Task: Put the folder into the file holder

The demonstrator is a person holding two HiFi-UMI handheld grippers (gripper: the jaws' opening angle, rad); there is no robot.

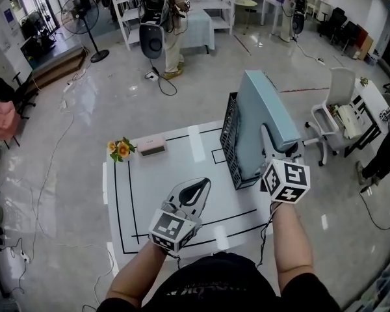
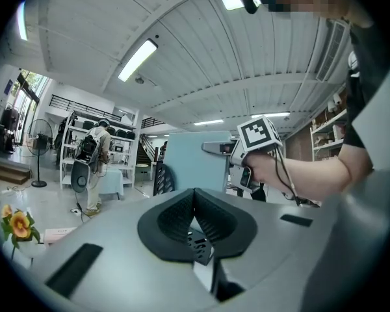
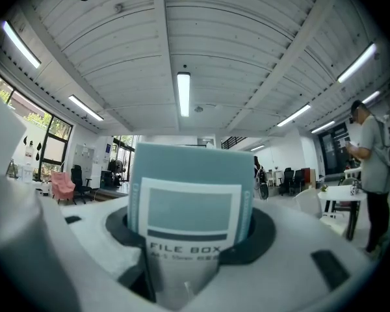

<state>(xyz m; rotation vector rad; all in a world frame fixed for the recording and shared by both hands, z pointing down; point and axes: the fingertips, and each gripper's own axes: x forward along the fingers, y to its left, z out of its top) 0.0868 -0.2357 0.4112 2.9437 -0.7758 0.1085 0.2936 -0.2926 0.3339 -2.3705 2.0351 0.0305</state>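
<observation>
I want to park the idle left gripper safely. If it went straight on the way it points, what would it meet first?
Most likely the blue folder that the right gripper holds, beside the black file holder; their relative height is hard to judge.

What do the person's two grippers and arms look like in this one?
The left gripper and right gripper are light grey with black fingers and a black-and-white marker cube each. A black cable runs from the right one. The person wears a black short-sleeved top.
</observation>
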